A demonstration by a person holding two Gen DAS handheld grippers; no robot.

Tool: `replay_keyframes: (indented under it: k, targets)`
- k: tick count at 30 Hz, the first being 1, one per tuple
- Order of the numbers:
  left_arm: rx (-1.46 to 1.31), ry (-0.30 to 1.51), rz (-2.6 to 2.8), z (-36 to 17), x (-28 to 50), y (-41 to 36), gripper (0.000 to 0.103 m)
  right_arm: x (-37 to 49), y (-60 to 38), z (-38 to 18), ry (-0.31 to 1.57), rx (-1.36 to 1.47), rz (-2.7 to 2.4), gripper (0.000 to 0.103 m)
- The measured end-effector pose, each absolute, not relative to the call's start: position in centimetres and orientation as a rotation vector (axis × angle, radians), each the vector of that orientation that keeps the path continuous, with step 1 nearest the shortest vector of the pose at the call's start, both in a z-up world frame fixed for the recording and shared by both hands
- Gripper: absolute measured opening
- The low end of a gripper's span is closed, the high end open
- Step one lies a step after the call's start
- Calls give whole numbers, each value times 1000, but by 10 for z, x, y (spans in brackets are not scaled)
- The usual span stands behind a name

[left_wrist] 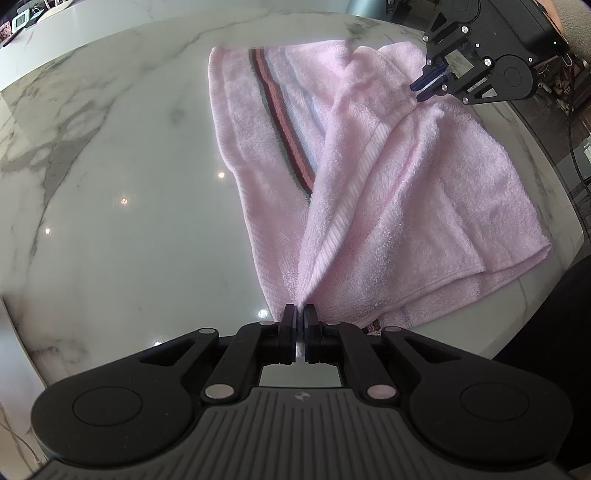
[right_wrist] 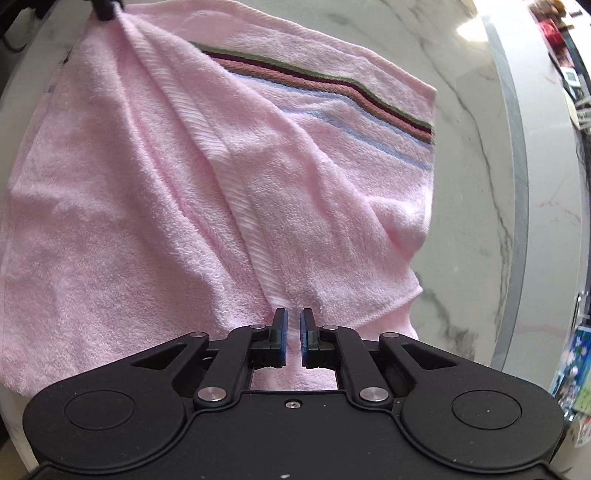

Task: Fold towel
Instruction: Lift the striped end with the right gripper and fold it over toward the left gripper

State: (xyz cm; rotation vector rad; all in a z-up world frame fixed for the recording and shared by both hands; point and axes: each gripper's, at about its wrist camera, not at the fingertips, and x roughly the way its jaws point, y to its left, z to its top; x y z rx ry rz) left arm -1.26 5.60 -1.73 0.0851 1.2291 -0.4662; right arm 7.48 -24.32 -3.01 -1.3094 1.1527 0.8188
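A pink towel (left_wrist: 406, 184) with a band of dark, coral and blue stripes (left_wrist: 284, 122) lies rumpled on a white marble table (left_wrist: 129, 184). My left gripper (left_wrist: 303, 310) is shut on a near corner of it, and a raised ridge of cloth runs from there toward my right gripper (left_wrist: 419, 90) at the far corner. In the right wrist view the right gripper (right_wrist: 293, 314) hovers over the towel (right_wrist: 147, 221) with its blue pads (right_wrist: 282, 332) a narrow gap apart, pressing on nothing. The left gripper (right_wrist: 107, 11) shows at the top left, pinching the cloth.
The round table's rim (right_wrist: 513, 184) curves close to the towel's striped end. Beyond it stand a counter with small cluttered items (right_wrist: 569, 74) and colourful packets (right_wrist: 576, 369). Something dark (left_wrist: 554, 314) sits beside the table at the right of the left wrist view.
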Motion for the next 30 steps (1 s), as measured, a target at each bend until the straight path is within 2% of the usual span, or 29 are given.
replay_keyframes:
  k: [1,3,11,12,15,20,30]
  targets:
    - [85,1229,-467,-18,-13,56,3,73,-244,-33,1154,-1350,828,29]
    - [83,1229,-467,-17,-13,57,3,71,-245,-34,1154,-1393,848,34]
    - [84,1226,-467,-18,-14,57,3,74,-244,-36,1129,-1437,909,34]
    - [84,1225,-466,-18,-14,57,3,74,-243,-38,1138,-1450,918,31]
    - [87,1222,-465,-17,-15,57,3,77,-242,-42,1163,-1473,942,10]
    - [89,1220,-469,-17,-15,56,3,81,-240,-33,1174,-1473,937,3]
    - [93,1208,-471,-18,-17,55,3,91,-221,5,1110,-1517,914,1]
